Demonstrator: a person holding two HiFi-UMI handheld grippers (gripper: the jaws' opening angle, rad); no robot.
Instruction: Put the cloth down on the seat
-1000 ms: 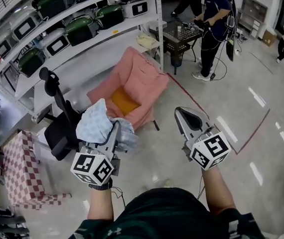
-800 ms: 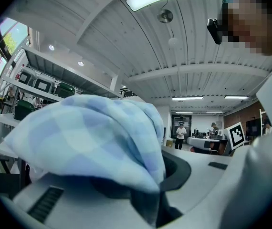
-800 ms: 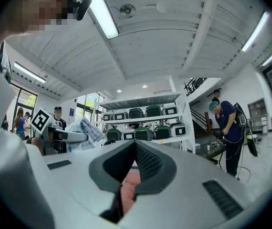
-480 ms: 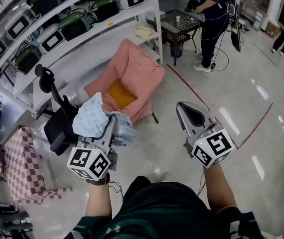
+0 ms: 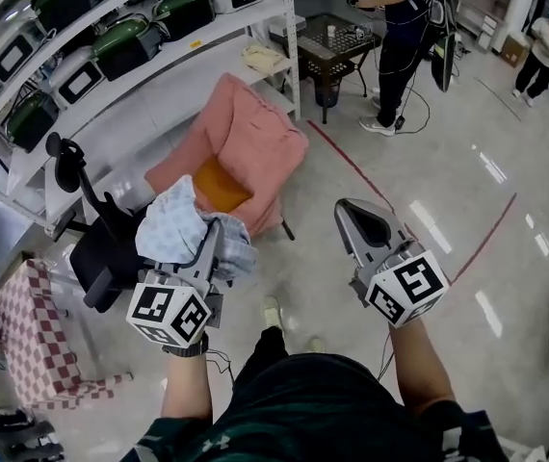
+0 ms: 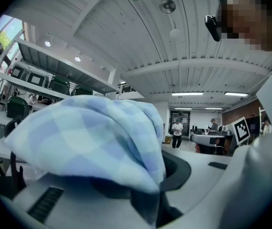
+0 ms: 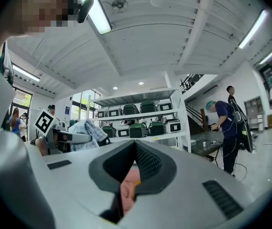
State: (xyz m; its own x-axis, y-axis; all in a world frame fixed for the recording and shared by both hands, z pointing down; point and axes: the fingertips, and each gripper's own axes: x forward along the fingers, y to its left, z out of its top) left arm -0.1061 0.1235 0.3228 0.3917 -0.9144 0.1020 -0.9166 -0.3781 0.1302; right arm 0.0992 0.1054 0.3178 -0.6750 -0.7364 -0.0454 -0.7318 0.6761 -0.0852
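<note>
A light blue checked cloth (image 5: 173, 227) is bunched over my left gripper (image 5: 215, 246), whose jaws are shut on it at chest height. In the left gripper view the cloth (image 6: 93, 137) covers the jaw tips. A pink armchair (image 5: 250, 147) with an orange cushion (image 5: 219, 186) on its seat stands on the floor just beyond the cloth. My right gripper (image 5: 345, 210) hangs to the right of the armchair, shut and holding nothing. Between its closed jaws (image 7: 135, 147) a strip of the pink armchair (image 7: 128, 192) shows.
A black office chair (image 5: 96, 253) stands left of the armchair. White shelving (image 5: 173, 61) with green and white cases runs behind both. A red-checked cover (image 5: 34, 345) lies at lower left. A person (image 5: 405, 27) stands by a small dark table (image 5: 337, 38) at the back.
The armchair and shelves have slid down and left in the head view as I step nearer. Both grippers keep their pose, and the cloth stays in the left one.
</note>
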